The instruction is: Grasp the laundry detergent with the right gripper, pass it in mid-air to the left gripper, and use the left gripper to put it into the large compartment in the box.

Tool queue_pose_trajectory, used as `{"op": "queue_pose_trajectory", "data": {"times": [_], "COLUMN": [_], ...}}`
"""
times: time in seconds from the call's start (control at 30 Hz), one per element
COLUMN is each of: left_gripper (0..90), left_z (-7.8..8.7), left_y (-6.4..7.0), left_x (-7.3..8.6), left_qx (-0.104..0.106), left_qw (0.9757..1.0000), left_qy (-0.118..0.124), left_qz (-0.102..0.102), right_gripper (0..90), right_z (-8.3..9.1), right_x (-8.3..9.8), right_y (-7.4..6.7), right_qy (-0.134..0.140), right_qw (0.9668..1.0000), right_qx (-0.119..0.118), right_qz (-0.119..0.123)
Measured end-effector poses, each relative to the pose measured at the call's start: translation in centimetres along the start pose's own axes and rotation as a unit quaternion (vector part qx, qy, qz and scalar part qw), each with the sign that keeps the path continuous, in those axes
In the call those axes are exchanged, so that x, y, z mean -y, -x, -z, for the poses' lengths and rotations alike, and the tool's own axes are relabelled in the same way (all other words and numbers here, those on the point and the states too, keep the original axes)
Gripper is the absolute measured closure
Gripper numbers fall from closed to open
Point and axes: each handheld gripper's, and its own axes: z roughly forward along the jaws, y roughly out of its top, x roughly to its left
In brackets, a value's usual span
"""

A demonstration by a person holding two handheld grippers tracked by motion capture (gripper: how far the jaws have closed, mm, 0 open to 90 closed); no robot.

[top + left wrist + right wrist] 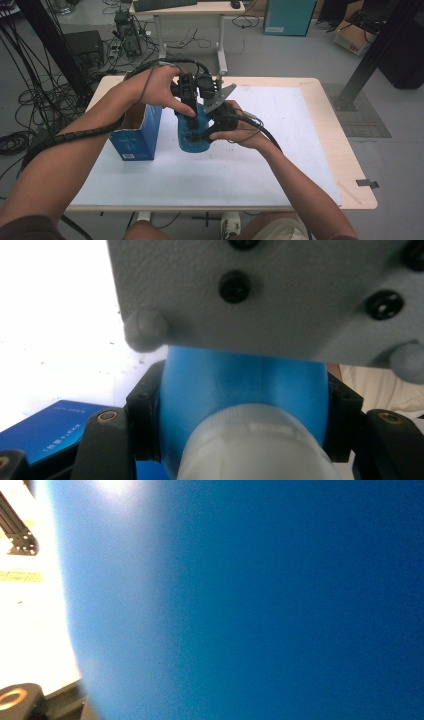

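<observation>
A blue bottle (192,139) stands upright on the white sheet near the table's middle. My left gripper (187,96) comes down on it from above. In the left gripper view its black fingers (142,426) press on both sides of the bottle's blue shoulder (240,385), just below the white cap (255,445). My right gripper (212,127) holds the bottle's body from the right side, its grey plate (250,290) tilted over the cap. The blue wall of the bottle (250,600) sits very close in the right gripper view, with one black jaw at the bottom left.
An open blue carton (137,132) stands just left of the bottle, touching the left forearm. A white sheet (285,150) covers most of the wooden table (320,87). Cables, a desk and boxes lie on the floor beyond the far edge.
</observation>
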Motion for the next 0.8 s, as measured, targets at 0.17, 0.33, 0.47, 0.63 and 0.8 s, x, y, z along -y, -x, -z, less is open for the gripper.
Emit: {"op": "queue_pose_trajectory", "data": {"times": [0.17, 0.33, 0.47, 0.63, 0.8], "left_gripper": [37.2, 37.2, 37.2, 37.2, 37.2], "left_z": [-0.17, -0.16, 0.01, -0.03, -0.04], "left_y": [0.06, 0.06, -0.06, -0.12, -0.16], "left_x": [0.14, 0.20, 0.21, 0.28, 0.25], "left_qx": [-0.002, 0.000, 0.007, 0.005, 0.005], "left_qw": [1.0000, 1.0000, 1.0000, 0.9999, 0.9999], "left_qy": [0.004, 0.005, 0.000, -0.003, -0.003], "left_qz": [0.003, 0.004, 0.003, 0.011, 0.008], "right_gripper": [41.9, 41.8, 41.7, 41.2, 40.0], "right_z": [-0.13, -0.18, -0.17, -0.08, 0.01], "right_x": [0.02, 0.01, 0.00, -0.02, 0.02], "right_y": [-0.05, -0.03, 0.00, 0.03, 0.10], "right_qy": [-0.002, -0.001, 0.000, 0.003, 0.006], "right_qw": [1.0000, 1.0000, 1.0000, 1.0000, 1.0000], "right_qx": [0.000, 0.001, 0.002, 0.003, 0.006], "right_qz": [0.001, 0.002, 0.003, 0.001, 0.001]}}
